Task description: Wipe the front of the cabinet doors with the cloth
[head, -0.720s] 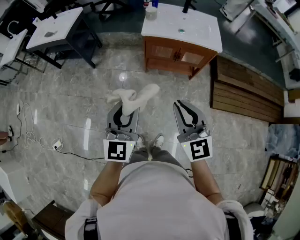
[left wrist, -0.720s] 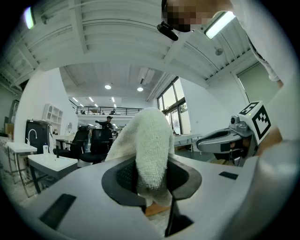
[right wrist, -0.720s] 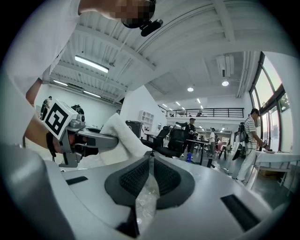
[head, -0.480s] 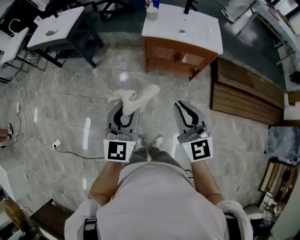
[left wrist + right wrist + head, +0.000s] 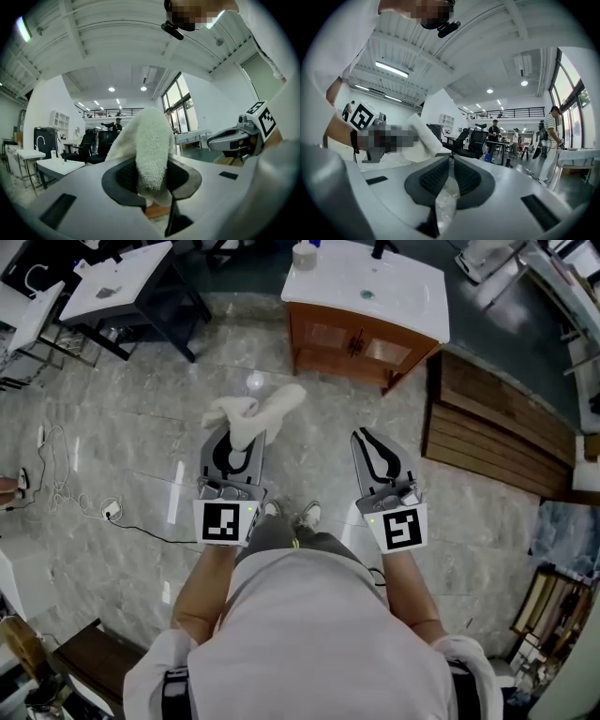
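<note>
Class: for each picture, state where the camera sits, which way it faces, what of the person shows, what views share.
Head view: on the person's head, facing steeply down at left gripper, right gripper and wooden white-topped cabinet; shirt, forearms show.
Left gripper view: on that gripper, along jaws shut on the white terry cloth; a sleeve shows.
Right gripper view: on that gripper, along shut, empty jaws; an arm shows.
Shared: all show the cloth.

Left tool [image 5: 237,439] held forward, jaws clamped on cloth [image 5: 255,412], right tool [image 5: 366,437] alongside, jaws together, empty
</note>
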The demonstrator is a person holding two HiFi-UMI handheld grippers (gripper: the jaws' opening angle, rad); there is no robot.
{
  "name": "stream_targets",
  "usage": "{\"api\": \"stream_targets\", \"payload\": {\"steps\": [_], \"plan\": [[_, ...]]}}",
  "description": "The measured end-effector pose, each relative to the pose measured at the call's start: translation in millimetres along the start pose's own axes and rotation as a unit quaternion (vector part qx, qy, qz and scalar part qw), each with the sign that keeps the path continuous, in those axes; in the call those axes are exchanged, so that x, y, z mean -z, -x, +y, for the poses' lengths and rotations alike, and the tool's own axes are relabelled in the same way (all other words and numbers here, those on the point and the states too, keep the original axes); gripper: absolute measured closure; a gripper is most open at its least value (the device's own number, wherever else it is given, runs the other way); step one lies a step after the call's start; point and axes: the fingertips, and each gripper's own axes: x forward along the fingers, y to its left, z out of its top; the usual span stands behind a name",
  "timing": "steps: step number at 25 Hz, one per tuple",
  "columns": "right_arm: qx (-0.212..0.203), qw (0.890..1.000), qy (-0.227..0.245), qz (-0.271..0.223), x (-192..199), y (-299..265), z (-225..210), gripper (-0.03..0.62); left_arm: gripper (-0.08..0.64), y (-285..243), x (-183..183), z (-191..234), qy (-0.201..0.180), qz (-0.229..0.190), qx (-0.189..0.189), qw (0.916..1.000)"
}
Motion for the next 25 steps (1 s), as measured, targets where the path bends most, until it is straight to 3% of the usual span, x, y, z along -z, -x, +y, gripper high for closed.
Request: {"api": "stream_targets", "payload": {"steps": [6, 13, 25], "plan": [[-0.011, 1.000, 0.002, -0.001, -1.6, 3.6, -12.6, 0.535, 0.445, -12.4, -15.7, -6.5, -0.010, -0.016, -0.009, 0.9998], [-0.007, 1.000, 0.004, 0.015, 15.6, -28.8, -26.6, 0.535, 0.443, -47.5, 14.3, 5.7, 0.013, -0.001, 0.004, 0.9999], [-0.014, 0.999, 0.010, 0.049, 27.0, -185.3, -50.2, 0.535, 0.445, -167.1, 38.9, 112.1, 0.047, 0.000, 0.023, 0.9986]]}}
